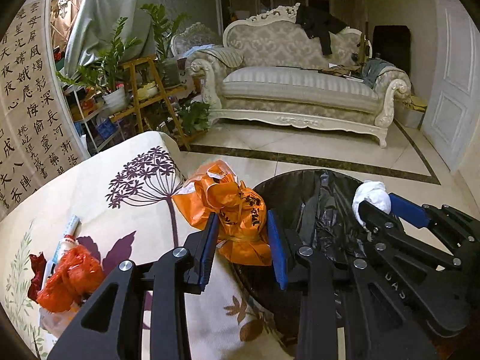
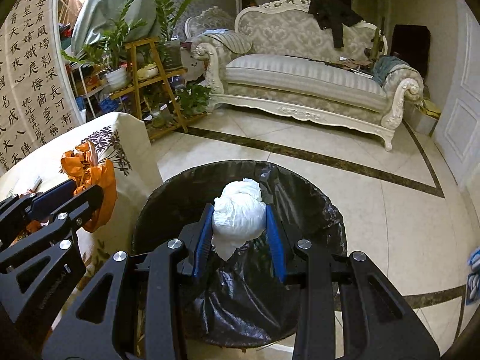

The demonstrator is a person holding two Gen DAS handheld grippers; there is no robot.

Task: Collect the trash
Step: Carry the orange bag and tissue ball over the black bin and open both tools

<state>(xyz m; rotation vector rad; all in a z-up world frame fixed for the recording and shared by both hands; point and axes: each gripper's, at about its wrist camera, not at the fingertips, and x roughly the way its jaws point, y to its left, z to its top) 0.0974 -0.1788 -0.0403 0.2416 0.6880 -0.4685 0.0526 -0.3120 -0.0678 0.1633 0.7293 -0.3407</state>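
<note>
My left gripper [image 1: 243, 225] is shut on a crumpled orange plastic bag [image 1: 231, 207] at the table's right edge, beside the bin. My right gripper [image 2: 240, 225] is shut on a white wad of tissue [image 2: 238, 216] and holds it above the round bin lined with a black bag [image 2: 240, 285]. From the left wrist view the bin [image 1: 315, 210] lies to the right, and the right gripper [image 1: 376, 207] with the white wad [image 1: 372, 196] hangs over its far side. The left gripper [image 2: 85, 190] and orange bag [image 2: 99, 180] show at the left of the right wrist view.
A table with a flower-print cloth [image 1: 99, 198] carries a red plastic bag [image 1: 70, 279] and a white tube [image 1: 67, 237]. Beyond lie a tiled floor [image 2: 375, 198], a pale sofa [image 1: 300, 90], a wooden plant stand [image 1: 150, 90] and a white door [image 1: 453, 84].
</note>
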